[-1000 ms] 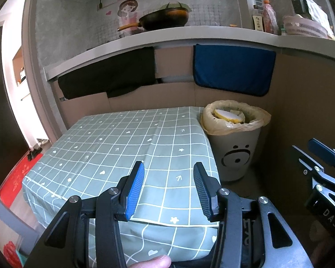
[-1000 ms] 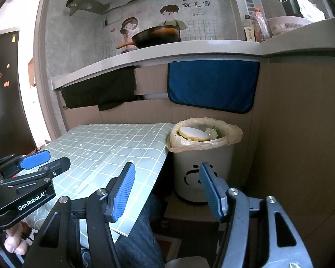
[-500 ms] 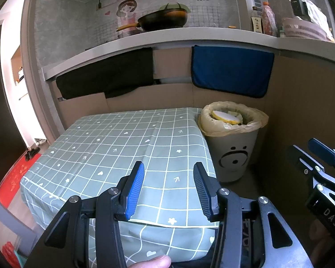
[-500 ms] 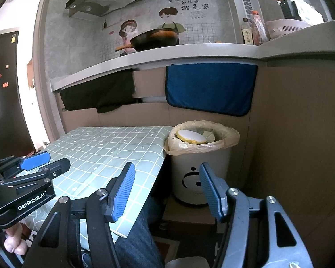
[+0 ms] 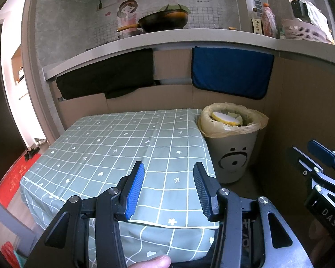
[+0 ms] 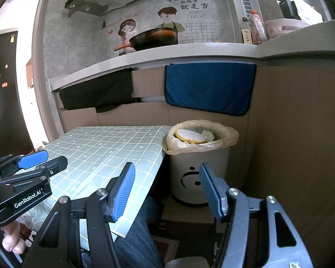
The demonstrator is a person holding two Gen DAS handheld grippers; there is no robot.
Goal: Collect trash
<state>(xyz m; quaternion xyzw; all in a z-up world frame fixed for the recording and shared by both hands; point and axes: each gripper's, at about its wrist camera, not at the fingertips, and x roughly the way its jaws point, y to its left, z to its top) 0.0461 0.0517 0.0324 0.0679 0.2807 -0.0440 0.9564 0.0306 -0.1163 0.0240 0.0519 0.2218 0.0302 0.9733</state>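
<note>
The table (image 5: 114, 147), under its green checked cloth, shows no litter; the lined bin (image 5: 232, 147) beside it holds the trash (image 5: 225, 118) (a yellow-rimmed disc on top). Both the left gripper (image 5: 167, 187) and right gripper (image 6: 167, 189) gape wide, empty; best scan for leftovers before withdrawing.

The left hand-held gripper (image 6: 22, 178) carries the white brand "GenRobot.AI" on its black body. The right hand-held gripper (image 5: 319, 169) shows the letters "DAS". Above the pan (image 6: 154, 39), the wall sticker (image 6: 187, 3) has Chinese characters.
</note>
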